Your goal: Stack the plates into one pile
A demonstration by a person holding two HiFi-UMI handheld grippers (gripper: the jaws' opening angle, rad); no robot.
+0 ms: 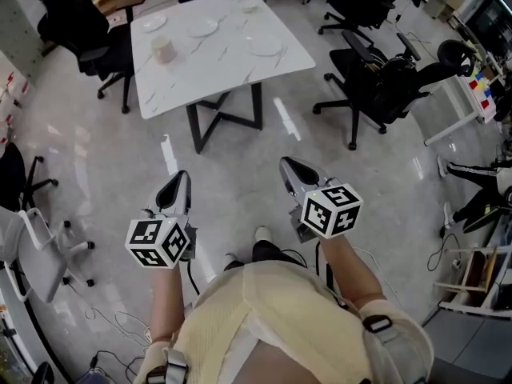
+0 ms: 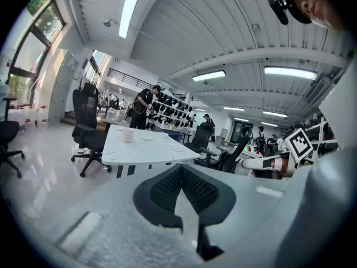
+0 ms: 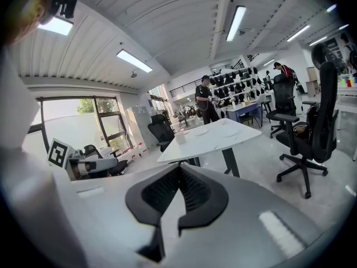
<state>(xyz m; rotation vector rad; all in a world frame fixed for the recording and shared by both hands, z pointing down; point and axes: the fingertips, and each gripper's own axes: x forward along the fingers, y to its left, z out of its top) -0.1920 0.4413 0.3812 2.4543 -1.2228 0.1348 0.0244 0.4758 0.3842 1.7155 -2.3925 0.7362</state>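
Standing well short of the tabletop (image 1: 216, 70) where the plates (image 1: 202, 28) lie scattered, the person holds the left tool (image 1: 179, 184) and right tool (image 1: 290, 168) closed on nothing, and should step close before opening them.

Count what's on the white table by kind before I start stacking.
Plates: 4
Cup: 1
Total: 5
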